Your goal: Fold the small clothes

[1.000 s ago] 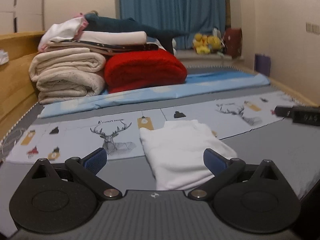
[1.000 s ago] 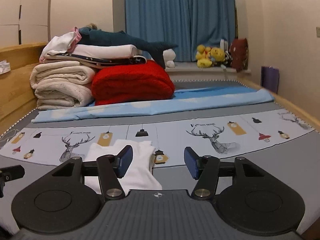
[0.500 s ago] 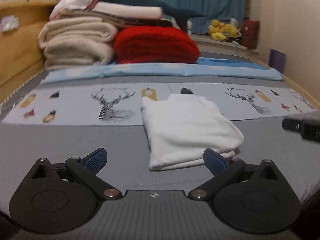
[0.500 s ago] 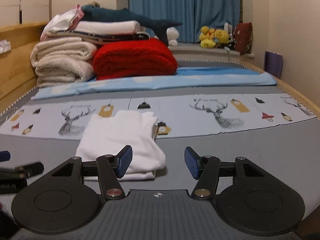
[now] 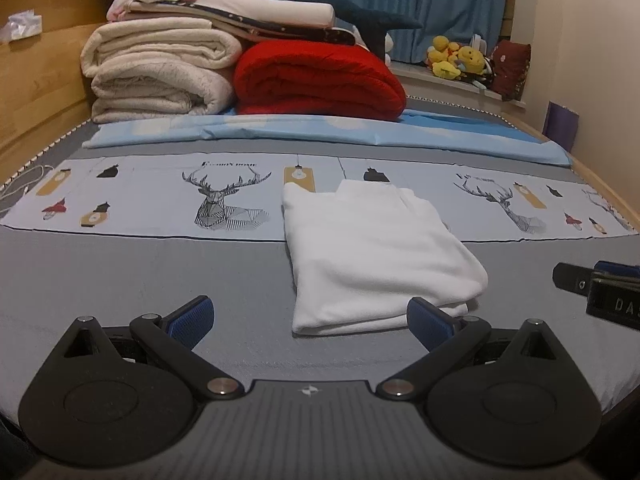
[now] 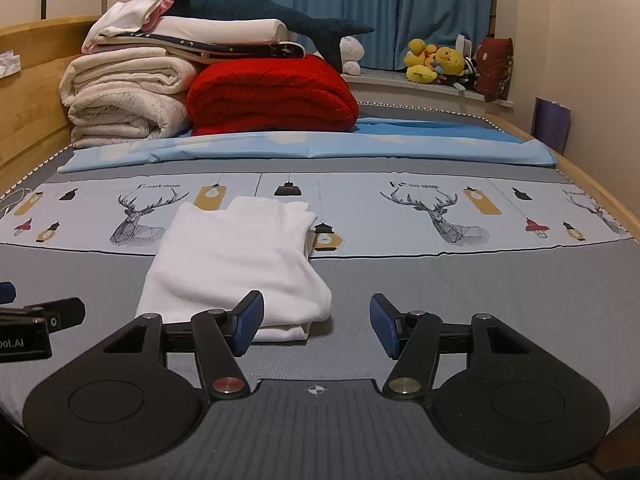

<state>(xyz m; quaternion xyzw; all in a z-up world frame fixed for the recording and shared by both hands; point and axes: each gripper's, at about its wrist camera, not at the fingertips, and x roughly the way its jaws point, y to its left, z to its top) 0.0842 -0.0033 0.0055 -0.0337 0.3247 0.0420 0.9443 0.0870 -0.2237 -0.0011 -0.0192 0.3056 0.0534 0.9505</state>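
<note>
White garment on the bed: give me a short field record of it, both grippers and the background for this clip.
garment: white garment, folded, flat on grey bed cover
left gripper: left gripper open, empty, near garment's front edge
right gripper: right gripper open, empty, near garment's front right corner
background: red blanket beside cream blankets

From my left camera the right gripper [image 5: 600,292] is cut off at the frame's edge, the white garment's [image 5: 372,256] near corner hides behind a blue pad [image 5: 426,322], and I cannot read the sheet's tiny lettering [image 5: 229,165].
</note>
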